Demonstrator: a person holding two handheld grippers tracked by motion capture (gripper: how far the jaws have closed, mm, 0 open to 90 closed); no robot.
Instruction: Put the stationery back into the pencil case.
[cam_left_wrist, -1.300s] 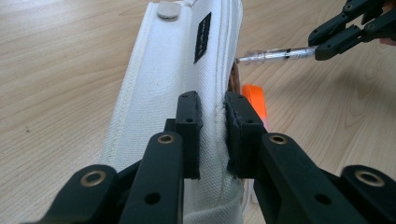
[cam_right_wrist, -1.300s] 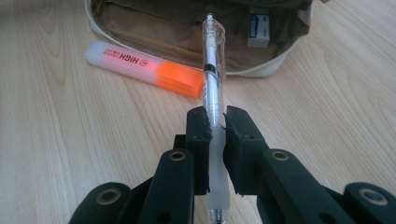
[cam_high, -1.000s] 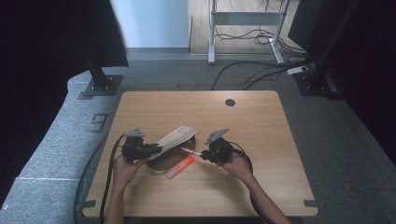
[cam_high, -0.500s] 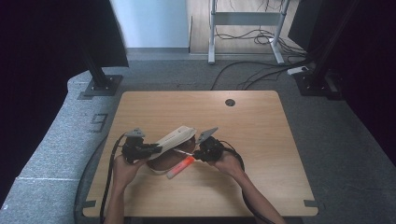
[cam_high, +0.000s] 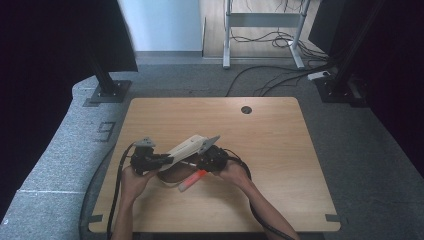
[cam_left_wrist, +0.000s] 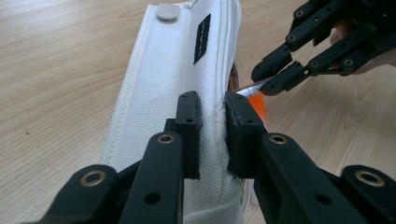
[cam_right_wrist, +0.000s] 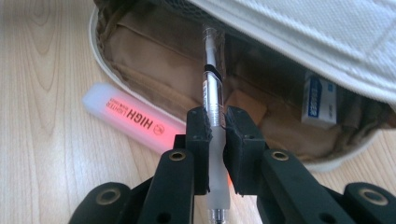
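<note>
Wooden table (cam_high: 280, 150): left gripper (cam_left_wrist: 212, 123) clamps white pencil case (cam_left_wrist: 177, 70) flap up; right gripper (cam_right_wrist: 215, 135) grips clear pen (cam_right_wrist: 212, 88), long axis aimed straight into open case mouth just ahead.

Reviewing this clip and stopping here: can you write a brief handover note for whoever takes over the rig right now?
Left gripper: shut on the flap of the white fabric pencil case, holding it open.
Right gripper: shut on a clear plastic pen, tip aimed into the case's brown lining.
Inside the case: a small white eraser.
On the wooden table: an orange highlighter, beside the case opening.
Done: case opened, pen picked up.
Left: probably drop the pen in, then the highlighter.
</note>
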